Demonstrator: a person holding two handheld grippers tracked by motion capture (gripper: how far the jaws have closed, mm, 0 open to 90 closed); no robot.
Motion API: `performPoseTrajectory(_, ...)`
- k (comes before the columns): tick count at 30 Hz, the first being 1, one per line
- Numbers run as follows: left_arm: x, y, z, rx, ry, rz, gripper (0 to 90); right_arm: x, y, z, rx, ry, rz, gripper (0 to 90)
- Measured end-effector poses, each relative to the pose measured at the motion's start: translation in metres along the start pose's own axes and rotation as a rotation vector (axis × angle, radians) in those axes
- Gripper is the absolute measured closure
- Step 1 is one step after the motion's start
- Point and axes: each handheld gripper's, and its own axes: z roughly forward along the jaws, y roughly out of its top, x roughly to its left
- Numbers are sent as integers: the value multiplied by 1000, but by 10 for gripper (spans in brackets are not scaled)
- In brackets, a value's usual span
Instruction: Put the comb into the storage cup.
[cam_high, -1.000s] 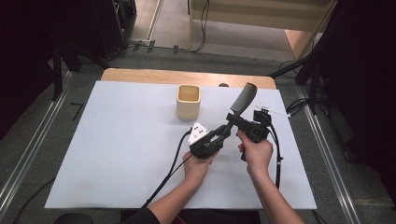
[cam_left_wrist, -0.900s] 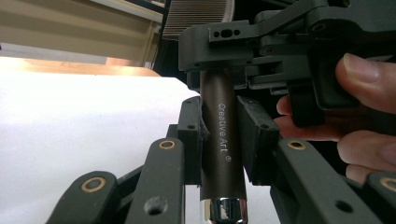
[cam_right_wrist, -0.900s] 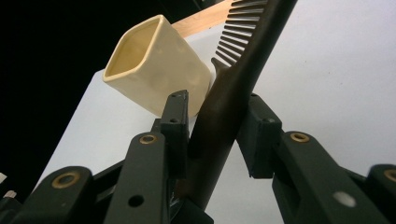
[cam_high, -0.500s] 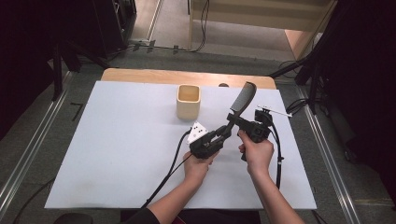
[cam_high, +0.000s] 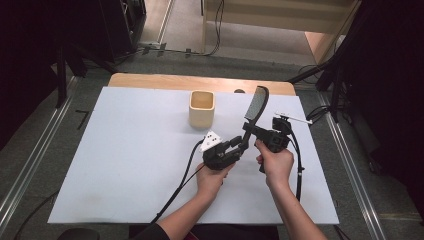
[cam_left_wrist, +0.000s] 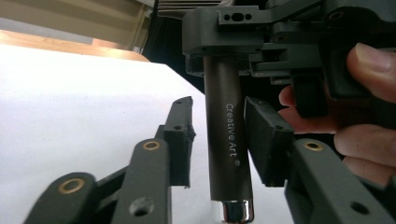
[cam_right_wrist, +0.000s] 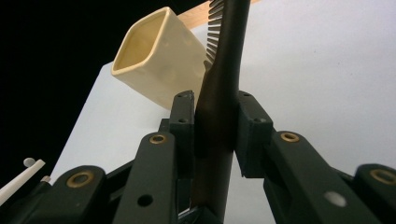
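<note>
Fig.: hand-over of a hairbrush between two grippers, mid-frame of the high view.

White table sheet (cam_high: 125, 165) fills the centre; cream cup (cam_high: 202, 107) stands upper centre. Hairbrush (cam_high: 255, 107) tilts up just right of the cup, its handle clamped by the right gripper (cam_right_wrist: 215, 126). Left gripper (cam_left_wrist: 217, 140) jaws have just been opening: pads stand off either side of the handle end, not pressing. Step, as judged: left releases, right takes over. Next: draw left clear w/o knocking the handle, then carry the brush toward the cup.
</note>
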Motion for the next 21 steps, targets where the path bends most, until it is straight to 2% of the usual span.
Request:
performPoseTrajectory(2, 0, 1, -1, 7, -1, 13, 557, -1, 0, 0, 0, -7, -4, 698)
performPoseTrajectory(3, 0, 2, -1, 16, -3, 15, 515, -2, 1, 0, -1, -15, -7, 698)
performPoseTrajectory(9, 1, 6, -2, 80, -10, 38, 465, -5, 1, -1, -6, -31, -18, 698)
performPoseTrajectory(11, 2, 7, -2, 90, -12, 33, 453, -6, 1, -1, -11, -37, -23, 698)
performPoseTrajectory(18, 12, 17, -5, 169, 6, 0, 432, -8, 2, -2, -31, -72, -57, 698)
performPoseTrajectory(19, 13, 19, -5, 184, 6, 3, 425, -8, 2, -2, -39, -89, -70, 698)
performPoseTrajectory(21, 13, 21, -7, 208, 16, 13, 424, -7, 2, -3, -42, -94, -76, 698)
